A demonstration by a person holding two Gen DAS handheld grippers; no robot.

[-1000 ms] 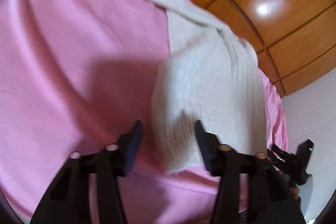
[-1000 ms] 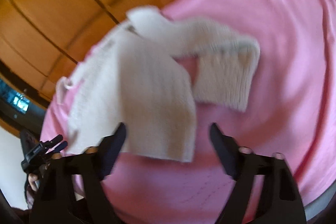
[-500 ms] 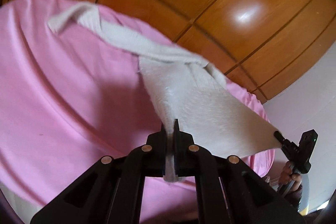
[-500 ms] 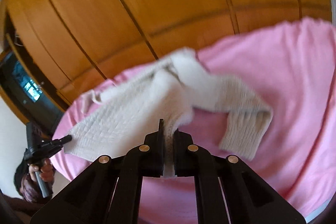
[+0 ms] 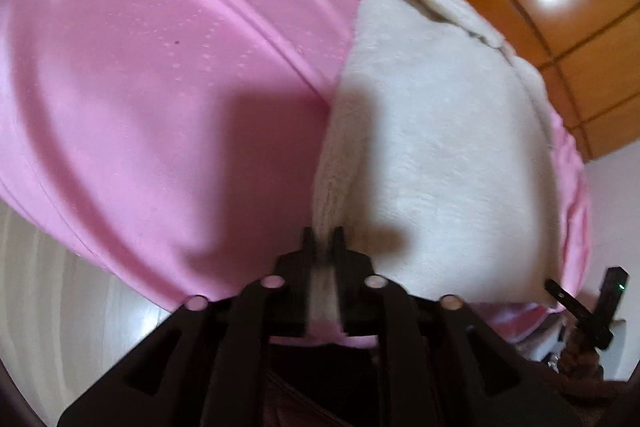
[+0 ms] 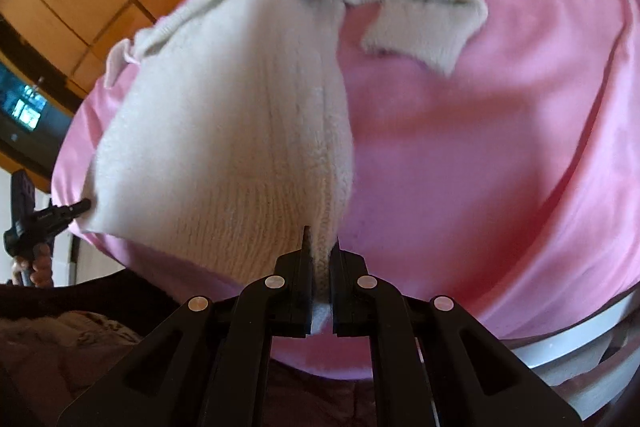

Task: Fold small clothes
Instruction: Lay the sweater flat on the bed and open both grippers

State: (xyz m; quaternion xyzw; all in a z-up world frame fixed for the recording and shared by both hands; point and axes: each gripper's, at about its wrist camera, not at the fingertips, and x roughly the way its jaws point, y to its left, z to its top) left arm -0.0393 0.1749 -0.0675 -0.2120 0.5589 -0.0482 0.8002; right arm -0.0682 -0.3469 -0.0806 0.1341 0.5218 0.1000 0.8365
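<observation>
A: Gripping the cream sweater [image 6: 224, 131] by its near hem, you had your right gripper [image 6: 320, 247] clamped tight on one corner, knit bunched between the pads. The garment's body stretched from there across the pink sheet [image 6: 500, 155], one sleeve [image 6: 424, 27] lying bent at the far side.

B: And the other hand?

A: Your left gripper [image 5: 323, 239] pinched the opposite hem corner of the sweater [image 5: 432, 131], but its jaws were opening, with fabric between them and apparently only just in touch with the pads.

B: So what looked risky?

A: I judged that corner could slip free. If it did while the right one held, the hem would sag on one side and any fold would land crooked. That bent sleeve also seemed likely to get trapped under the body, leaving a lump. And the soft knit stretches, so pulling unevenly could skew the edges.
</observation>
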